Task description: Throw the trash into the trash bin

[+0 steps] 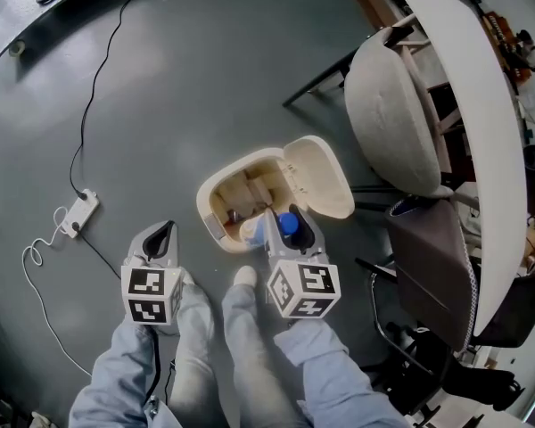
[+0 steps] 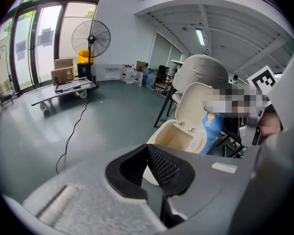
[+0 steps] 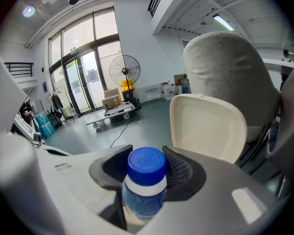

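A cream trash bin (image 1: 221,196) stands on the grey floor with its lid (image 1: 321,175) flipped open to the right. My right gripper (image 1: 285,225) is shut on a clear plastic bottle (image 1: 288,224) with a blue cap, held over the front edge of the bin's opening. In the right gripper view the bottle (image 3: 146,180) stands between the black pads, cap up, with the lid (image 3: 208,126) behind it. My left gripper (image 1: 163,236) hangs to the left of the bin, its jaws together and empty. The left gripper view shows the bin (image 2: 174,137) and the bottle (image 2: 214,127).
A white power strip (image 1: 78,214) and its cables lie on the floor at left. A grey padded chair (image 1: 390,114), a white table (image 1: 486,132) and a dark chair (image 1: 437,261) crowd the right side. The person's legs and shoes (image 1: 245,277) stand just before the bin.
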